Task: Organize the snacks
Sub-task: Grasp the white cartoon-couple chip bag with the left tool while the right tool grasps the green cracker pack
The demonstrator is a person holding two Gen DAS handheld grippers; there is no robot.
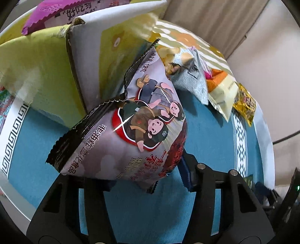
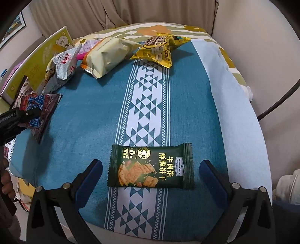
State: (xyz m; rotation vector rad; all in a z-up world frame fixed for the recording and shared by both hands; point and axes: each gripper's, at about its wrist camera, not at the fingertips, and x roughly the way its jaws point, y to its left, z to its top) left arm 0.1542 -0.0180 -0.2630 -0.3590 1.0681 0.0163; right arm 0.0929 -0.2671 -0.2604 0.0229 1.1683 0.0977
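In the left wrist view my left gripper (image 1: 138, 176) is shut on the lower edge of a grey snack packet (image 1: 131, 131) printed with cartoon soldiers. The packet sits lifted above the blue cloth and hides one finger. From the right wrist view, that left gripper (image 2: 22, 116) and its packet (image 2: 41, 110) appear at the left edge. A dark green cracker packet (image 2: 150, 167) lies flat on the cloth between the blue pads (image 2: 90, 178) of my right gripper (image 2: 150, 163). That gripper is open, and its pads stand clear of the packet on both sides.
A yellow-green carton (image 1: 46, 62) stands behind the held packet with a purple packet (image 1: 46, 15) in it. Silver (image 2: 63, 63), cream (image 2: 106, 56) and yellow (image 2: 157, 50) packets lie along the far side of the blue patterned tablecloth (image 2: 90, 112). A person's hand (image 2: 5, 180) shows at the left edge.
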